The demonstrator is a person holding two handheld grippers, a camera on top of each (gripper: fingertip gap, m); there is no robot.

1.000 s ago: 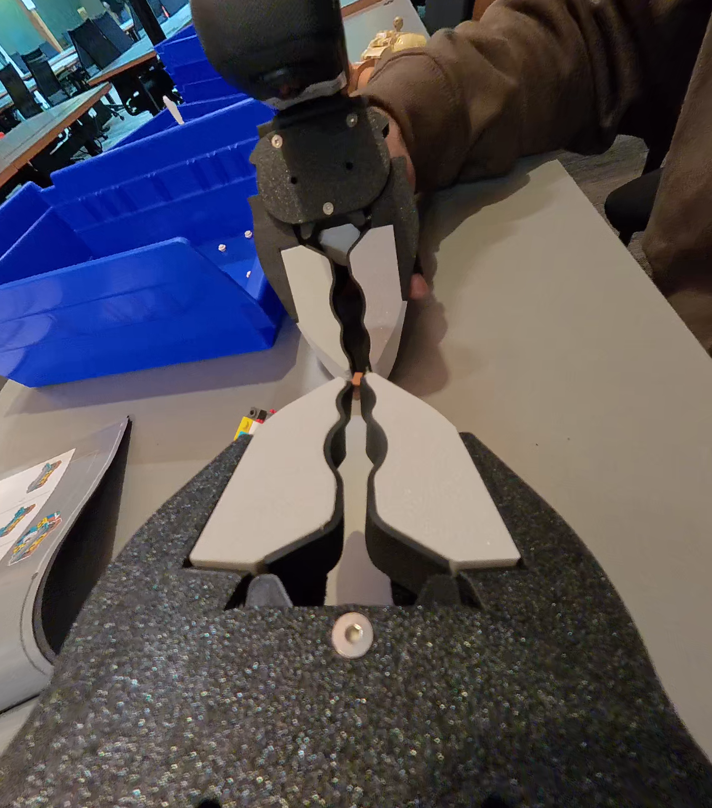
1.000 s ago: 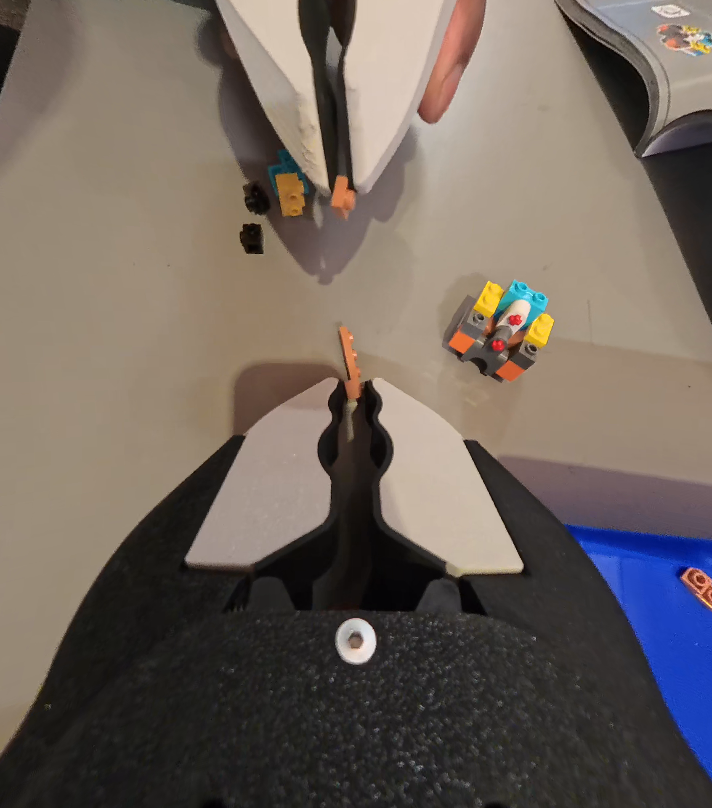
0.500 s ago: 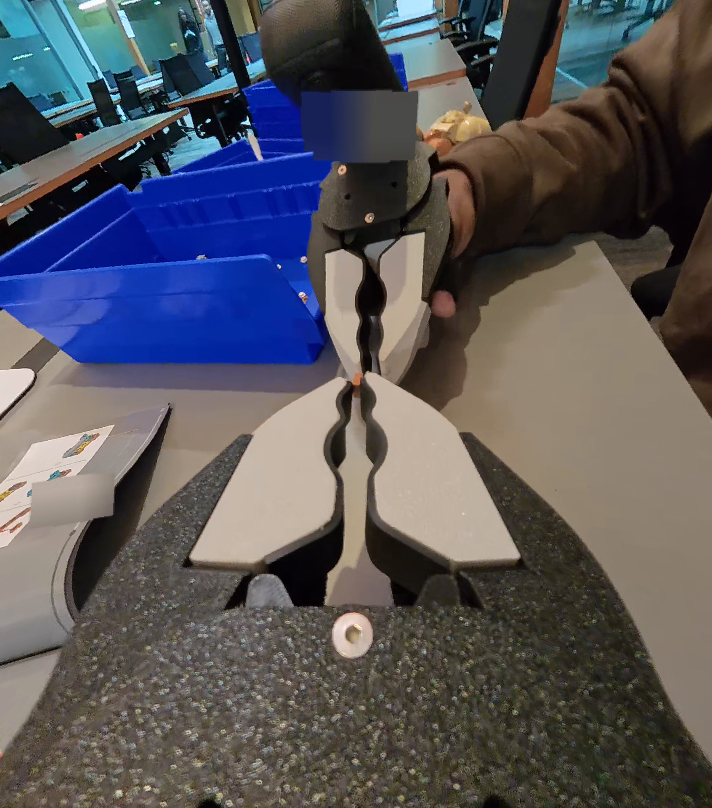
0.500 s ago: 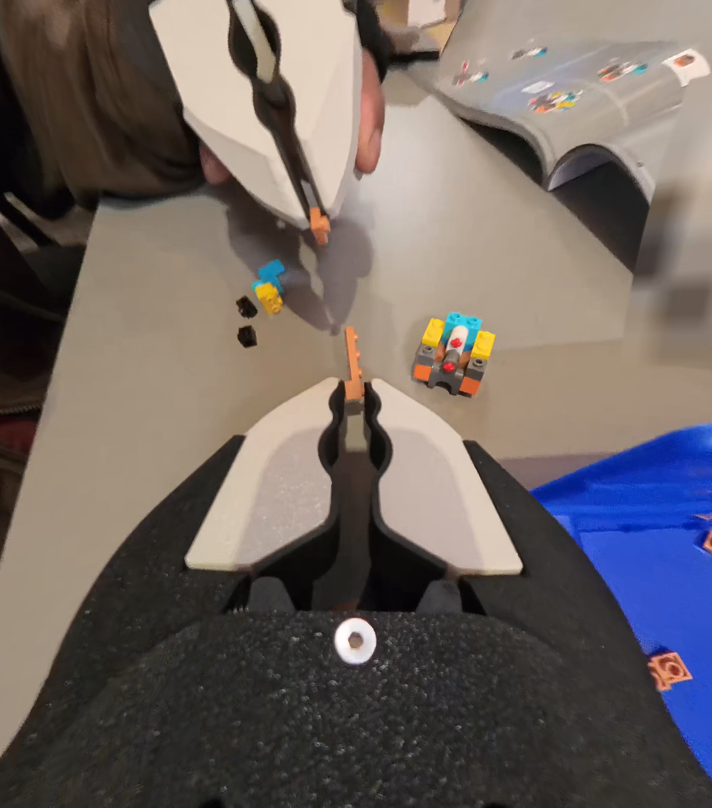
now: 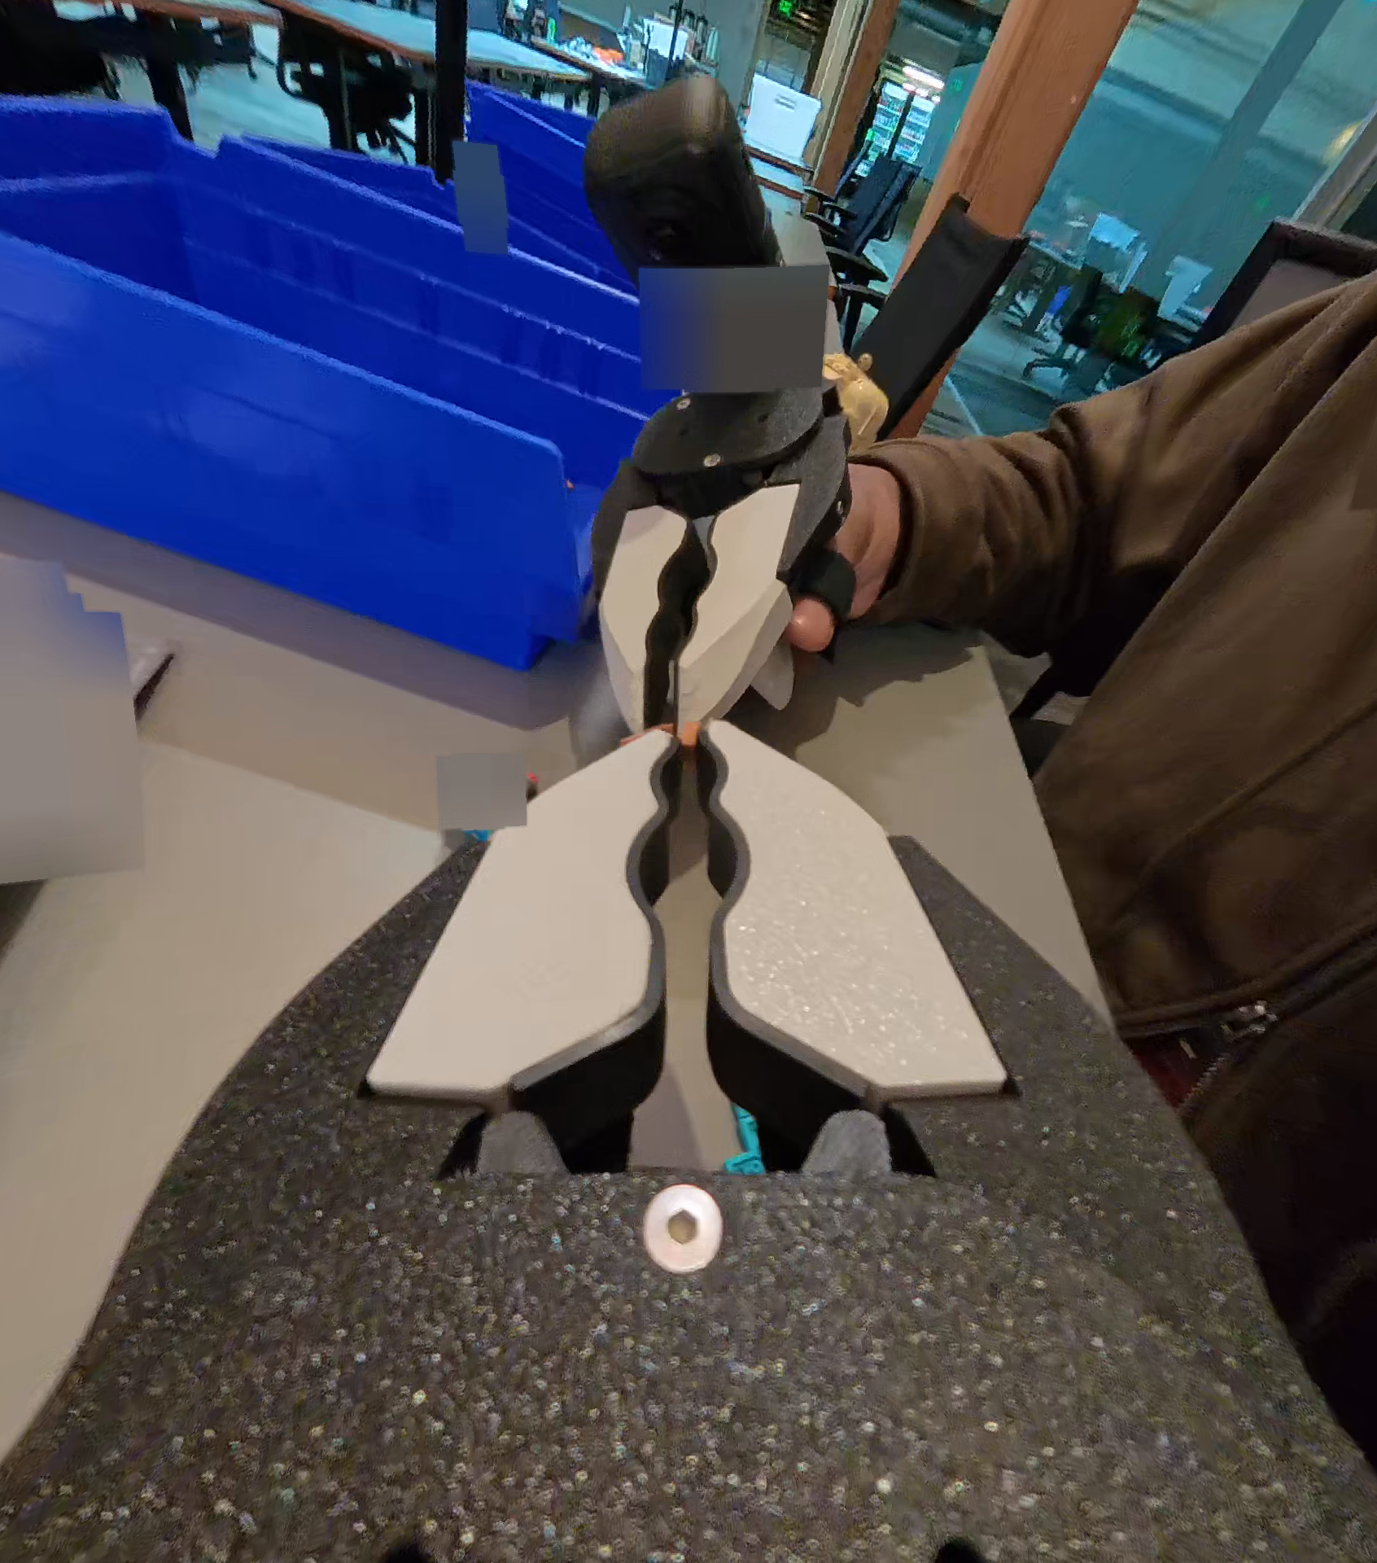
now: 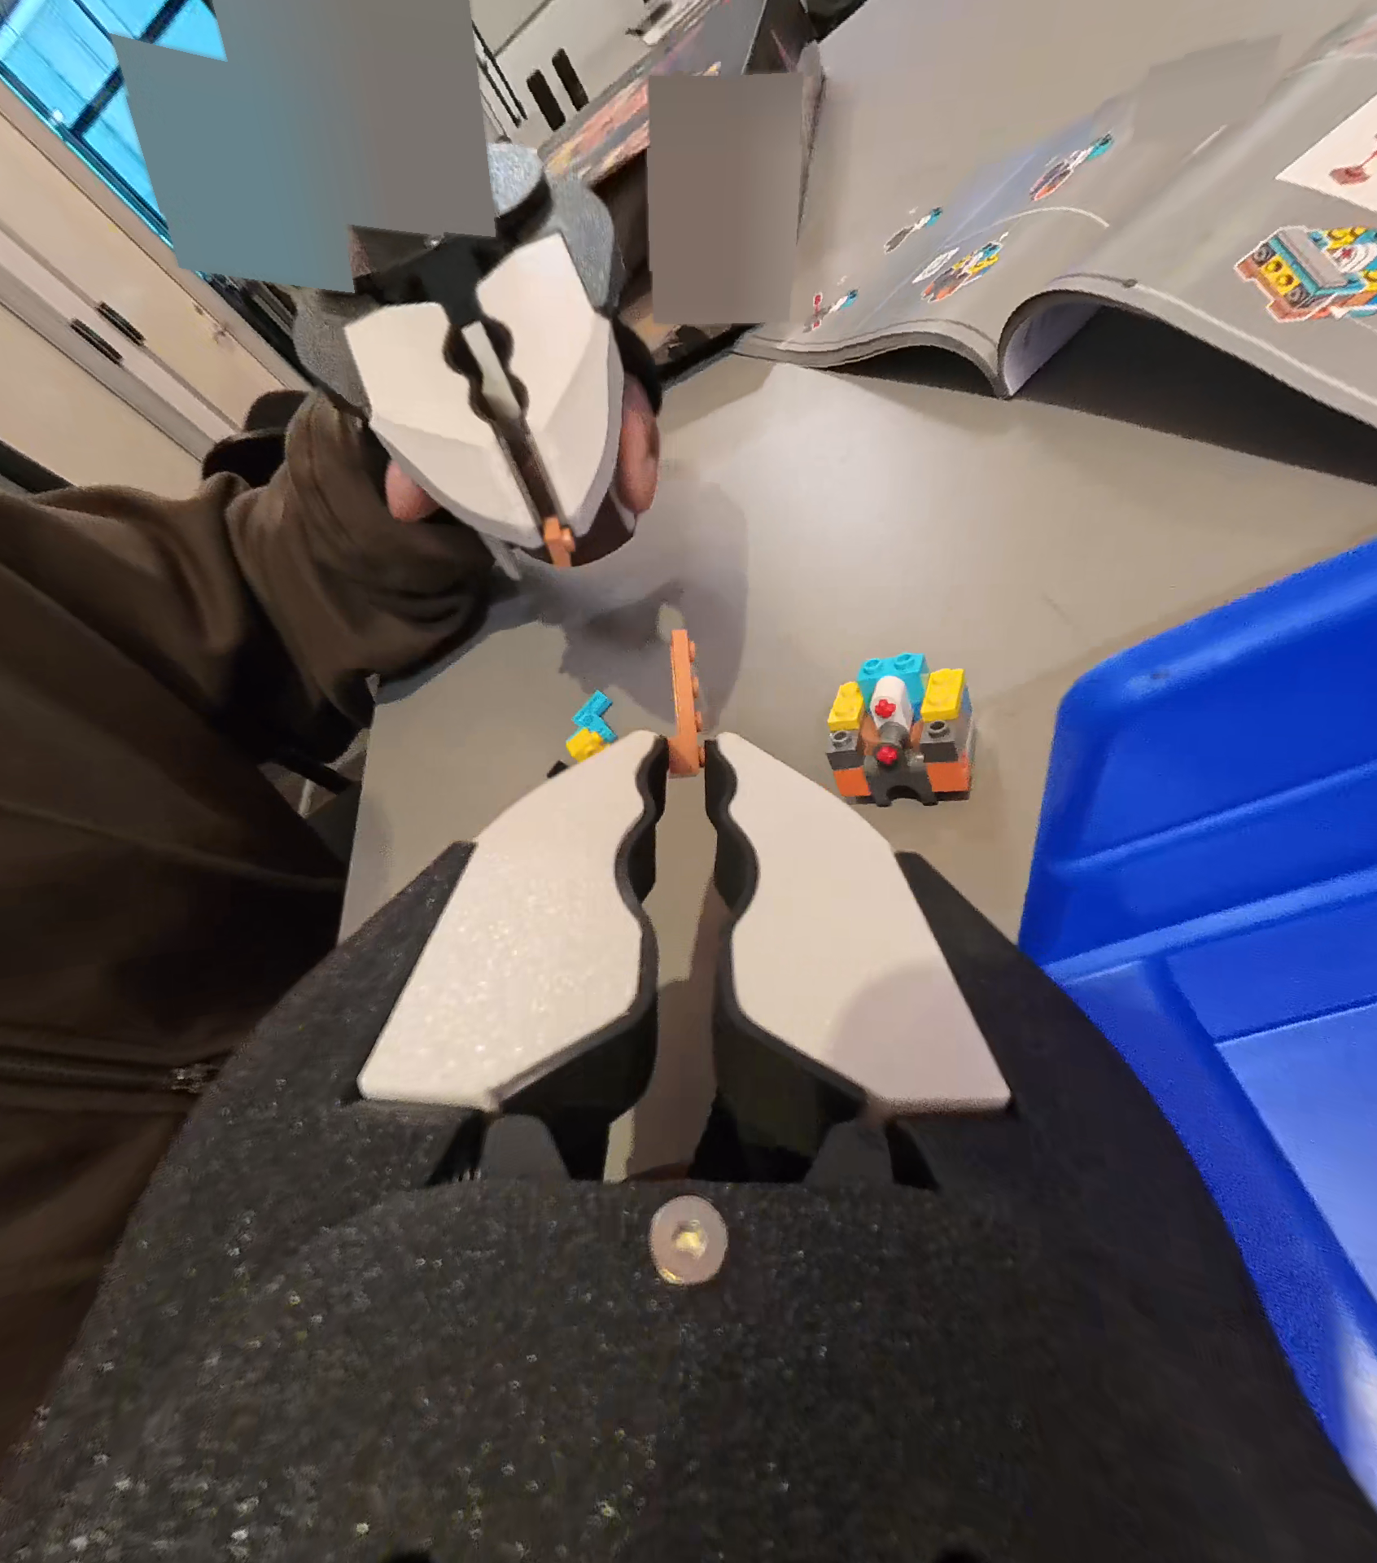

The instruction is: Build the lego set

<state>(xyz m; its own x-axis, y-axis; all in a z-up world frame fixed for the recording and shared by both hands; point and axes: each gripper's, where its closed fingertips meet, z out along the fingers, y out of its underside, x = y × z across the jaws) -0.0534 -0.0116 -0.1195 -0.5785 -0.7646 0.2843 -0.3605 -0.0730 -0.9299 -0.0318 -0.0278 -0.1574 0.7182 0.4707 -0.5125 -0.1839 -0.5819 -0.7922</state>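
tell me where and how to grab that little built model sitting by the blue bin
Grip the small built model low, across its orange and grey base on the two flat side walls, coming down from above. It stands upright on the table with free space on both sides. The yellow and cyan bricks and white piece on top look knobbly and likelier to pop off if squeezed.

Long flat orange lego plate (image 6: 686, 709) up on edge, studs facing right, pinched at its near end. Small orange lego piece (image 6: 557, 538) clamped opposite. Multicolour half-built lego model (image 6: 898, 734) upright on grey bench (image 6: 880, 541); blue-yellow lego cluster (image 6: 590, 727) lying to the left.
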